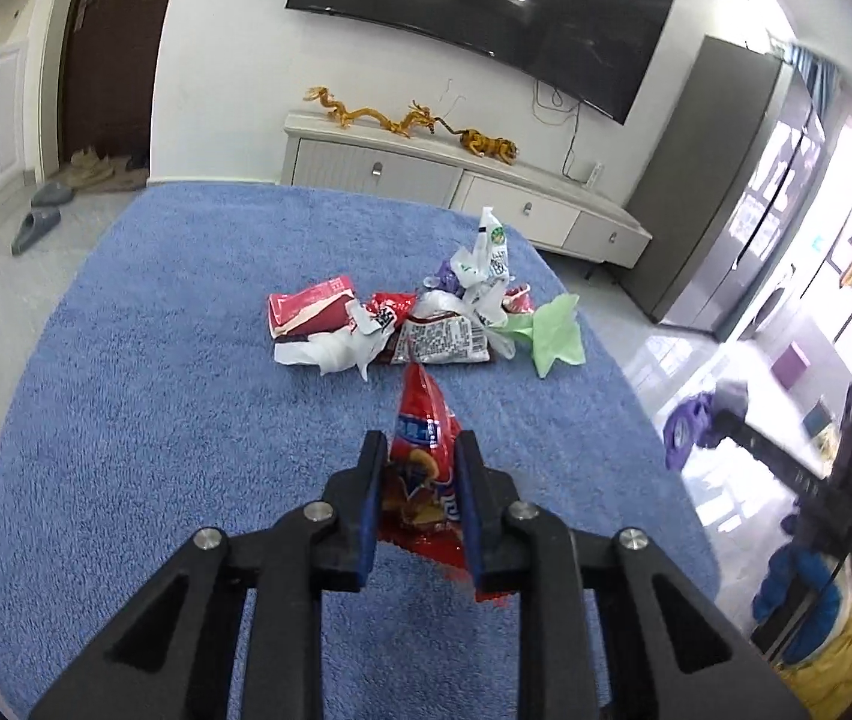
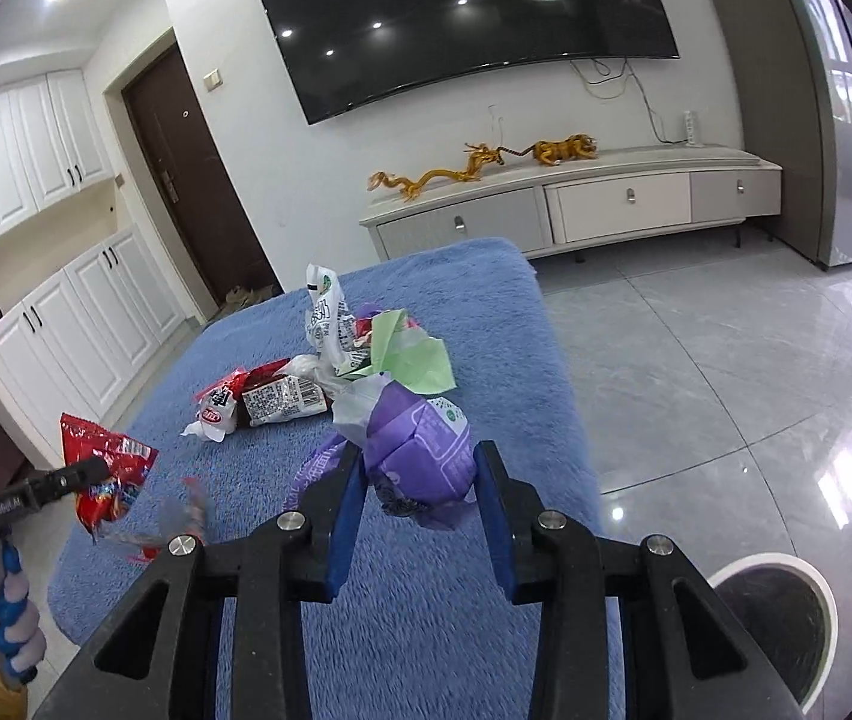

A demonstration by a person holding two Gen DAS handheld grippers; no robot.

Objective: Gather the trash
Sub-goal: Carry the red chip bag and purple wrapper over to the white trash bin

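My left gripper (image 1: 417, 450) is shut on a red snack bag (image 1: 420, 456) and holds it above the blue fuzzy table cover (image 1: 156, 420). It also shows at the left of the right wrist view, with the red bag (image 2: 105, 468) in it. My right gripper (image 2: 417, 459) is shut on a crumpled purple wrapper (image 2: 420, 456), lifted over the cover (image 2: 486, 312). A pile of wrappers (image 1: 414, 324) lies on the far half of the cover: red and white packets, a printed packet, white plastic and a green bag (image 1: 555, 330). The pile (image 2: 330, 372) also shows ahead of my right gripper.
A round bin with a white rim (image 2: 786, 618) stands on the tiled floor at the lower right. A white TV cabinet (image 2: 576, 210) with gold dragon figures and a wall TV are beyond the table. Slippers (image 1: 36, 222) lie on the floor at the left.
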